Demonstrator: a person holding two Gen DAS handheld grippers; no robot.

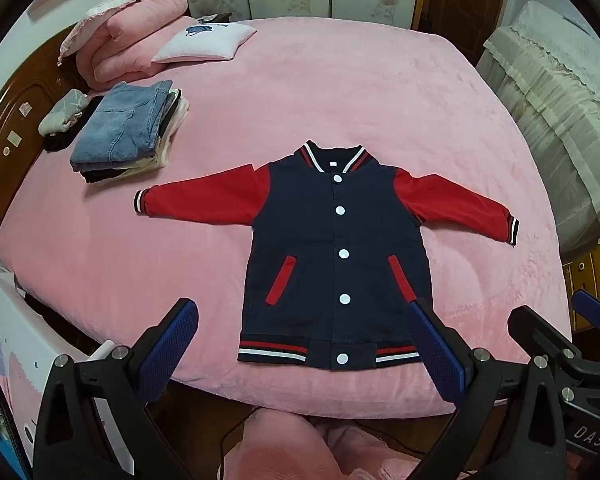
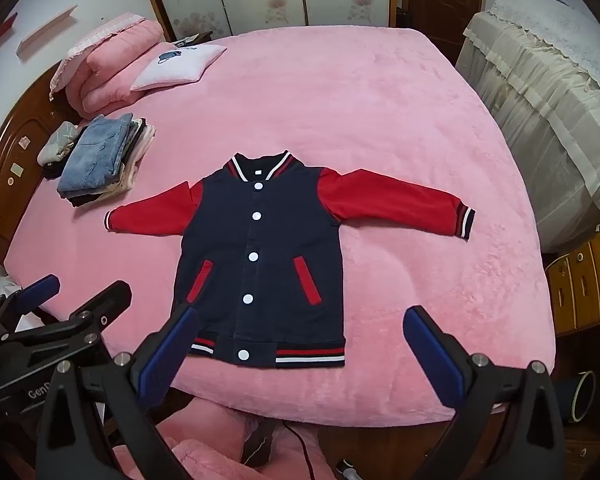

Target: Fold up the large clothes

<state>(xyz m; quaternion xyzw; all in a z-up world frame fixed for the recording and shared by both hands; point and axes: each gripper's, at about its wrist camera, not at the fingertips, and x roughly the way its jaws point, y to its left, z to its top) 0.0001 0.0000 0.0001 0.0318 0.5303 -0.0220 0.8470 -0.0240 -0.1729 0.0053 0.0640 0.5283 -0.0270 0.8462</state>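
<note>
Hovering over the bed (image 1: 380, 92), both the left gripper (image 1: 300, 344) and right gripper (image 2: 300, 344) have fingers spread, holding nothing; the jacket (image 1: 336, 256) lies flat, buttoned, sleeves out near the edge, probably for easy folding.

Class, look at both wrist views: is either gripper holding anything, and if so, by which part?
Nothing is held. The left gripper and right gripper both have open jaws above the jacket, which lies flat and buttoned on the bed.
</note>
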